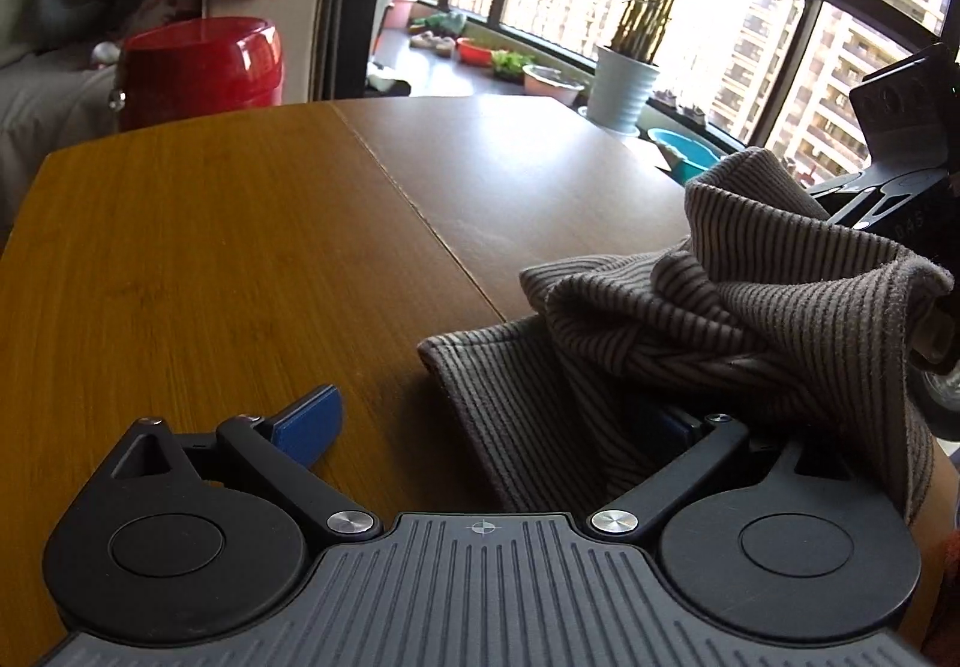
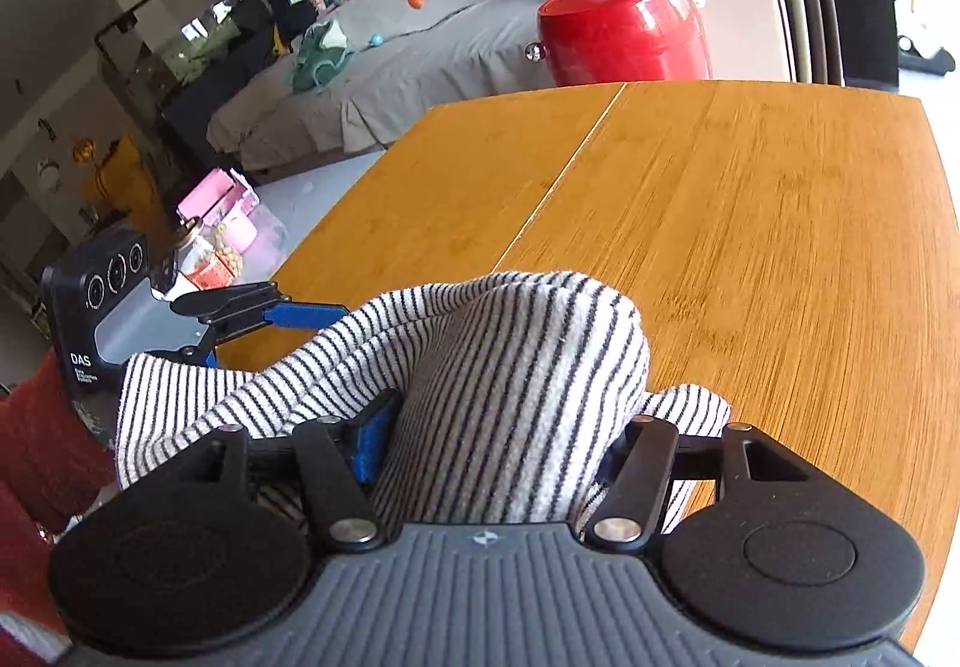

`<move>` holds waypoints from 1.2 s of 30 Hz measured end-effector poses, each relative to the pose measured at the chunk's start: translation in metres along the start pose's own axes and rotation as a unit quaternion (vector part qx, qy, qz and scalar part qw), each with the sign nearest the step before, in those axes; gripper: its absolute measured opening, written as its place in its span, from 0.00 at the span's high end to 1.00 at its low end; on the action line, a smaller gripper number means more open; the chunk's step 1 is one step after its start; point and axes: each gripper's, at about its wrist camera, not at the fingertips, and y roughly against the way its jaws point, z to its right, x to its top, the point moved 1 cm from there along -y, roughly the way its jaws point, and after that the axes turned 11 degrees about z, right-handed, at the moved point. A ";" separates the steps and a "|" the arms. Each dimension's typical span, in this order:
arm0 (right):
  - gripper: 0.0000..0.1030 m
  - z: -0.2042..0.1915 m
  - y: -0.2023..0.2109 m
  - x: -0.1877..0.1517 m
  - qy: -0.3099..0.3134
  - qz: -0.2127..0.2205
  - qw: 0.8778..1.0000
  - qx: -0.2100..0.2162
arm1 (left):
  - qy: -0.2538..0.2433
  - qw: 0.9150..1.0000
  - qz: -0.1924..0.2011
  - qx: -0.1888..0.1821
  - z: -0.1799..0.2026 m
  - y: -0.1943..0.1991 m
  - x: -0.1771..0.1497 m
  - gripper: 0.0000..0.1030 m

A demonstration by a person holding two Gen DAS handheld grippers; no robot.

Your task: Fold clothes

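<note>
A grey-and-black striped garment (image 1: 750, 307) lies bunched at the right of the wooden table (image 1: 210, 247). My left gripper (image 1: 489, 415) stands wide open low over the table. Its left blue finger (image 1: 306, 427) is bare, and the garment's edge covers its right finger. In the right wrist view the garment (image 2: 510, 367) fills the gap of my right gripper (image 2: 498, 439), which is shut on a thick raised fold beside a blue pad (image 2: 372, 445). The left gripper (image 2: 258, 334) shows at the left there, open at the cloth's far edge.
A red drum stool (image 1: 198, 72) (image 2: 624, 30) stands past the table's far edge. A potted plant (image 1: 624, 84) and a blue basin (image 1: 684, 147) sit by the windows. A bed (image 2: 390, 84) with soft toys lies beyond. A red sleeve (image 2: 36, 427) is at the left.
</note>
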 end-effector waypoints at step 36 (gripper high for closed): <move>0.40 0.018 -0.006 -0.023 -0.060 0.102 0.993 0.019 | 0.112 0.982 0.127 0.086 -0.041 0.120 0.029 0.00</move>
